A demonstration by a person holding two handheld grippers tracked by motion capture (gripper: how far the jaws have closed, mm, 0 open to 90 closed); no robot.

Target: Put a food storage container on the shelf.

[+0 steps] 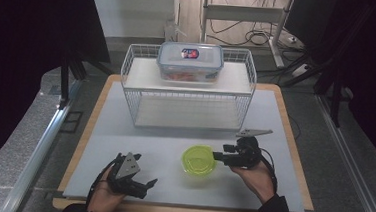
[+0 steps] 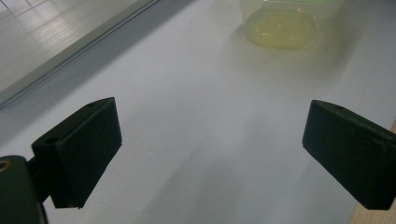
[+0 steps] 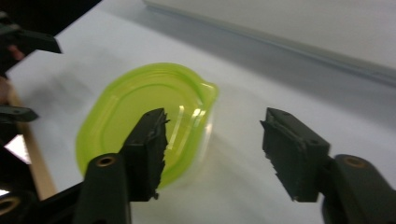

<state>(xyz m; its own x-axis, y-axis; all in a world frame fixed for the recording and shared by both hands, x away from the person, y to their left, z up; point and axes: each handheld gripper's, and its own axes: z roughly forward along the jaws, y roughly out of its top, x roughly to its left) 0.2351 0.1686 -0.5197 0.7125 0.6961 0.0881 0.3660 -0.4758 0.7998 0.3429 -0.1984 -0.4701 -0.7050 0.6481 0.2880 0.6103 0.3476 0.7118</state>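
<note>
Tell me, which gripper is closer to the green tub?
Right. The right gripper sits just beside the green tub, jaws open. The left gripper rests farther off, toward the table's near edge.

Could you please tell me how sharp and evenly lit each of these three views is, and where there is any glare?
High view: sharp at the centre, dark at both sides, with the clear lidded plastic box well lit. Left gripper view: black jaws crisp, the round lime-green plastic container soft and washed out. Right gripper view: slightly blurred throughout, with small bright glints on the container's lid.
</note>
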